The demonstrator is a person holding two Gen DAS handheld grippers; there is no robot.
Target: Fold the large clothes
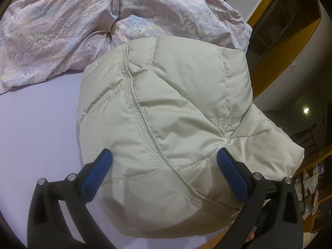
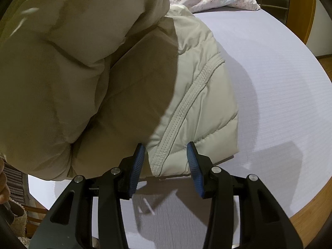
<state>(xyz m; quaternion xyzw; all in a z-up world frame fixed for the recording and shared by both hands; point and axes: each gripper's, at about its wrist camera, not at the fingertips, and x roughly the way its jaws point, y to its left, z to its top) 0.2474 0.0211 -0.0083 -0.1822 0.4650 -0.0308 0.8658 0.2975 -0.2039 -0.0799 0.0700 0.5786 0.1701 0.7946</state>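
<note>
the left tongs (image 1: 164,155) are spread wide over the folded pale puffer jacket (image 1: 166,108). the right tongs (image 2: 166,151) are set narrower astride its stitched hem, perhaps not pressing. the jacket is laid on the lilac bed (image 1: 37,124), near a floral duvet (image 1: 62,31).

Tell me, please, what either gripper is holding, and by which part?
Nothing: both the left gripper and right gripper stand open over the jacket.
</note>
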